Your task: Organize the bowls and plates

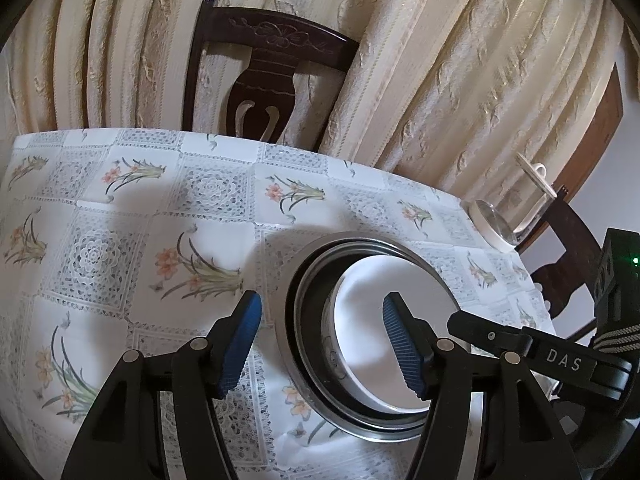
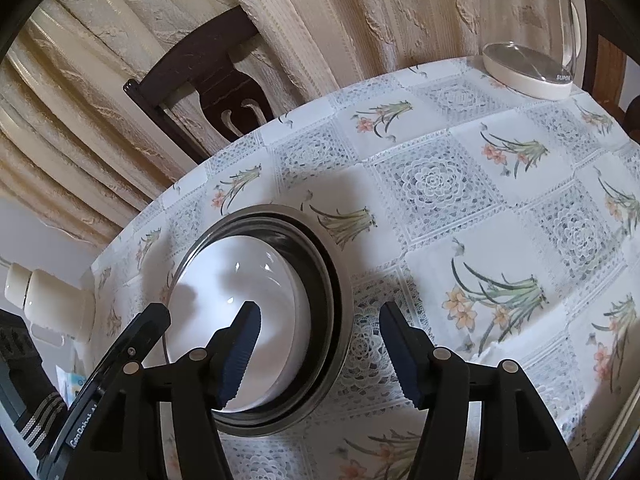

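Bowls are sitting nested on the floral tablecloth (image 1: 132,240): a white bowl (image 1: 384,320) is resting inside a steel bowl (image 1: 304,276), which looks like it's sitting in another metal rim, can't tell how many exactly. Nothing's lying in the white one. I'm holding my left gripper (image 1: 322,344) spread wide over the stack's edge, gripping nothing. My right gripper (image 2: 320,356) is hanging spread too, straddling the opposite rim. A glass kettle (image 2: 532,60) is standing far back near the table edge.
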The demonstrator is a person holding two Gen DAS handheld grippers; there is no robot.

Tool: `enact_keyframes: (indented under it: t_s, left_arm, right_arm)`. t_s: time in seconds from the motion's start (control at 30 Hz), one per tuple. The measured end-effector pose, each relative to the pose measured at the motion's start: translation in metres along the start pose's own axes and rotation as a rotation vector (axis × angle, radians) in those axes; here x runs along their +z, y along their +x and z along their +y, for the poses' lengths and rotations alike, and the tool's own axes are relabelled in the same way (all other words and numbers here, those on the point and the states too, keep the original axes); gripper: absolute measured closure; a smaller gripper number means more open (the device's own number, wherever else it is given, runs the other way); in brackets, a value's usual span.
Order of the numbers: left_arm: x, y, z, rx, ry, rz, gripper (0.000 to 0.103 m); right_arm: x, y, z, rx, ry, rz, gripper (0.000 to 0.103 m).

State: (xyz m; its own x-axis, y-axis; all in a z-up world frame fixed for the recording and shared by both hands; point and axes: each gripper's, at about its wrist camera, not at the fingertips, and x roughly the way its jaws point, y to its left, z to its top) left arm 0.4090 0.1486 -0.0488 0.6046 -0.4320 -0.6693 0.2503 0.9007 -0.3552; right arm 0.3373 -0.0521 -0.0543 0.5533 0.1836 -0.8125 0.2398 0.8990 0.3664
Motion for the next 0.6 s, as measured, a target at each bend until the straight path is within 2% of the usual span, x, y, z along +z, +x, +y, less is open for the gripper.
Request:
enact_keyframes:
  t_s: [0.6]
  left_arm:
    - [-0.003,0.021,0.013,-0.019,-0.045,0.063,0.039]
  right_arm:
    - [-0.004,0.009,0.001,0.011,0.007,0.006,0.038]
